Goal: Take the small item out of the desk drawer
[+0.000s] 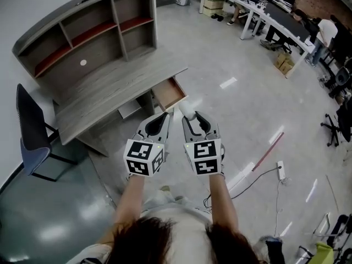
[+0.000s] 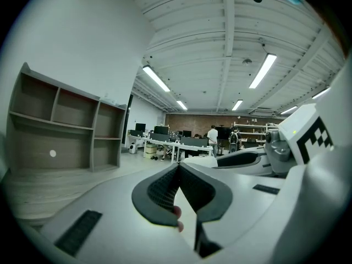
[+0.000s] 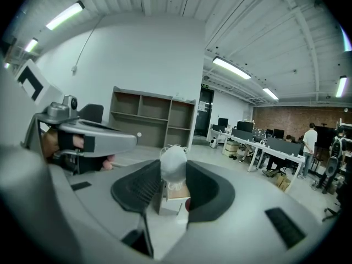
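We see the big grey wooden desk with open shelves on top [image 1: 110,87] standing by the white wall [image 1: 22,10]. Its small wooden drawer [image 1: 169,92] is pulled out. We think it is left open because that is the way out for the thing inside. From above the drawer looks bare, though we cannot see into every corner.

The right gripper [image 3: 168,172] holds the small white item with a round top and a boxy bottom [image 3: 174,163]. Its two dark pads squeeze the item from both sides, so the jaws stand wide with the item filling the gap. We think the grip is on the sides so the item cannot slip down. In the head view the item is up in the air, out of the drawer and just beside its front. So we judge the taking out is mostly done.

The left gripper [image 2: 177,168] has nothing in it. Its jaws are pressed together at the tips. We think it waits beside the right one, out of the way, since one gripper is enough for such a small thing.

Both arms [image 1: 129,202] reach straight out in front of the person, side by side and close together. Both grippers point forward and a little down, toward the desk. The black and white marker cubes [image 1: 144,157] face up at us.
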{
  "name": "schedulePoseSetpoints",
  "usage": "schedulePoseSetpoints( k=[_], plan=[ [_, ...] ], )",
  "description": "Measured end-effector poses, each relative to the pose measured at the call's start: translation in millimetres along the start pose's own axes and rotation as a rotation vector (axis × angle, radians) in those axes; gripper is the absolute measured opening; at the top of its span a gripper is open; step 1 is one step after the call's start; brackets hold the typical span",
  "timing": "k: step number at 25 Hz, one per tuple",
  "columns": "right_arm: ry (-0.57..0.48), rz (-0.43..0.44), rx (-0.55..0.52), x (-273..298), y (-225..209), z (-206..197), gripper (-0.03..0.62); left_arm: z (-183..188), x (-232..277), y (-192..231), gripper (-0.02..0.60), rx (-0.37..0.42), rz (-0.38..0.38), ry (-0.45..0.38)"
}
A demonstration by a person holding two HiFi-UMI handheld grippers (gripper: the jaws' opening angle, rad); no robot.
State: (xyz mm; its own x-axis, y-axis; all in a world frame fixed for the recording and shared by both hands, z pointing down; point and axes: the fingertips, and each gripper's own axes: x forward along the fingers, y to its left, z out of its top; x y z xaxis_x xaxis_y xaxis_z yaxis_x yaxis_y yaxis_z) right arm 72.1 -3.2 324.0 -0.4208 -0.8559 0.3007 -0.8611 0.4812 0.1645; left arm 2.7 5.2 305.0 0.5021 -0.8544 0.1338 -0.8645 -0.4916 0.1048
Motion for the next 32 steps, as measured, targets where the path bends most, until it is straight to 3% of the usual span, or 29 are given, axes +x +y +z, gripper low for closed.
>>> schedulePoseSetpoints(
  k=[32],
  plan=[
    [-0.178,0.041,0.032,-104,-19,27,0.155,31,-59,-78,0.012,0.056,0.057,-0.035]
  ],
)
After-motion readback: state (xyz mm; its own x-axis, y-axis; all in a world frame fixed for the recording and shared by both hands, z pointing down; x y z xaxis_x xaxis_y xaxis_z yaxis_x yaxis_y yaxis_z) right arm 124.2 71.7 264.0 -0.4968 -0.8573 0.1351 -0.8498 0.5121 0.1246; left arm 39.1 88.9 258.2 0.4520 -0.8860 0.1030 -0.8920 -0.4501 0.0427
